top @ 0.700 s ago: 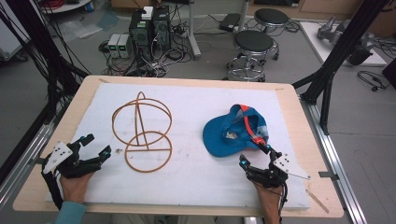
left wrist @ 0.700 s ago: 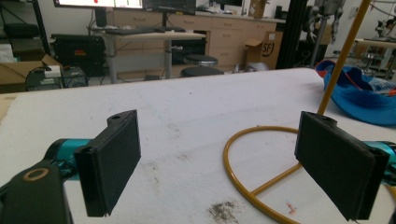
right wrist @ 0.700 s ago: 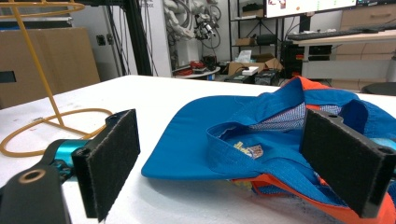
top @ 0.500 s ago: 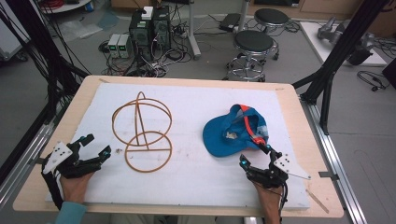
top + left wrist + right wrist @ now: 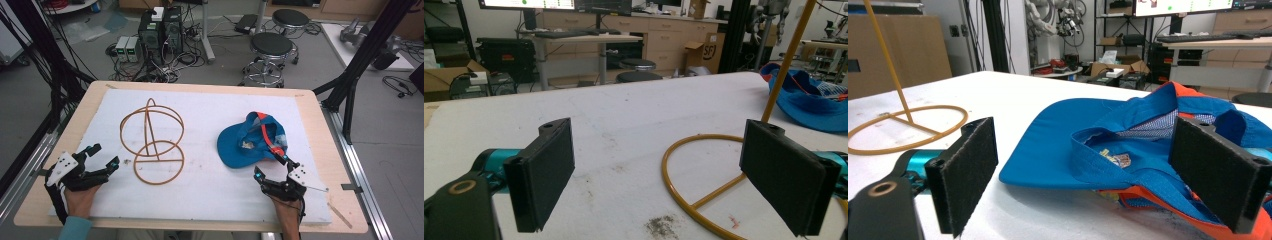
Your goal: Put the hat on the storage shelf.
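This is a robotics lab or research workshop. The table [image 5: 320,150] stands inside a frame of black metal struts [image 5: 367,55], and many cables [image 5: 30,55] hang at its left side. Behind it, computer towers [image 5: 160,30] and small boxes sit on the grey floor, with two round stools [image 5: 271,47] near them. Desks with monitors [image 5: 529,4], a keyboard, wooden cabinets [image 5: 664,37] and cardboard boxes [image 5: 446,77] line the room.
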A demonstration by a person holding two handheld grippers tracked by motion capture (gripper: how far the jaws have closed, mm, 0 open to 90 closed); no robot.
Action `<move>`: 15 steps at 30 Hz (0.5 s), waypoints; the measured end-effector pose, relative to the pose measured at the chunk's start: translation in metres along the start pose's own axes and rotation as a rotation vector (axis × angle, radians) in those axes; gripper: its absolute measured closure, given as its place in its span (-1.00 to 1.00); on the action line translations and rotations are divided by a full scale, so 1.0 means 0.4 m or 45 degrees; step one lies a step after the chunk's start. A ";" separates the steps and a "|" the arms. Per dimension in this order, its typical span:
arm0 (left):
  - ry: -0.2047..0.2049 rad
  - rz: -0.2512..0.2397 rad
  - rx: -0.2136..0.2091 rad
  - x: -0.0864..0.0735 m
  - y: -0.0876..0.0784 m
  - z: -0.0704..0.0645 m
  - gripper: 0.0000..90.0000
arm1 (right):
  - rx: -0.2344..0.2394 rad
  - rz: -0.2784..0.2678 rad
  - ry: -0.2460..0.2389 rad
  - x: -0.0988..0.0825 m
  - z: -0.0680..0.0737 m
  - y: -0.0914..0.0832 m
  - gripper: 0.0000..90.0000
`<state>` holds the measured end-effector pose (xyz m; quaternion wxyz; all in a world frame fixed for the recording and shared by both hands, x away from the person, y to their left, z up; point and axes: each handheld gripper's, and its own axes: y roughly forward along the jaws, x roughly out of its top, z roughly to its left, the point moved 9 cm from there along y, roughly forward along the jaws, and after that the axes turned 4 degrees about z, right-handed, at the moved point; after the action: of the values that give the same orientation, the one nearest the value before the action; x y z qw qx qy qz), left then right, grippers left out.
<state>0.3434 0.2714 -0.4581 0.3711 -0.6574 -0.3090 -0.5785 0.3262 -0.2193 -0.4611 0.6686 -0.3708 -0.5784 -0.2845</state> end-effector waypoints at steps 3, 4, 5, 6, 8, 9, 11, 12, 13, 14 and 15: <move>0.001 -0.001 0.002 0.000 0.000 0.000 -0.67 | -0.008 0.014 -0.011 -0.001 0.000 0.003 -0.75; 0.001 -0.002 0.003 0.000 0.000 0.000 -0.67 | -0.008 0.014 -0.011 -0.001 0.000 0.003 -0.75; 0.001 -0.004 0.003 0.001 0.000 0.000 -0.67 | 0.002 0.039 -0.022 -0.002 0.002 0.008 -0.75; 0.001 -0.004 0.003 0.001 0.000 0.000 -0.67 | 0.002 0.039 -0.022 -0.002 0.002 0.008 -0.75; -0.003 -0.001 0.004 0.000 -0.001 0.001 -0.67 | 0.010 0.070 -0.032 -0.004 0.004 0.016 -0.75; -0.004 -0.002 0.004 0.000 0.000 0.001 -0.67 | 0.019 0.083 -0.036 -0.002 0.006 0.020 -0.75; -0.005 -0.002 0.004 0.000 0.000 0.002 -0.67 | 0.033 0.106 -0.055 0.017 0.009 0.030 -0.75; -0.005 -0.002 0.004 0.000 0.000 0.002 -0.67 | 0.033 0.106 -0.055 0.017 0.009 0.030 -0.75; -0.004 -0.002 0.004 0.000 0.000 0.001 -0.67 | 0.031 0.113 -0.059 0.026 0.008 0.032 -0.75; -0.003 -0.003 0.004 0.000 -0.001 0.001 -0.67 | 0.026 0.127 -0.063 0.045 0.004 0.037 -0.75; -0.004 -0.006 0.004 0.001 -0.001 0.000 -0.67 | 0.025 0.131 -0.061 0.055 0.002 0.039 -0.75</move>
<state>0.3433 0.2717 -0.4578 0.3704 -0.6571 -0.3120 -0.5777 0.3422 -0.2088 -0.4419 0.6719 -0.4001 -0.5772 -0.2350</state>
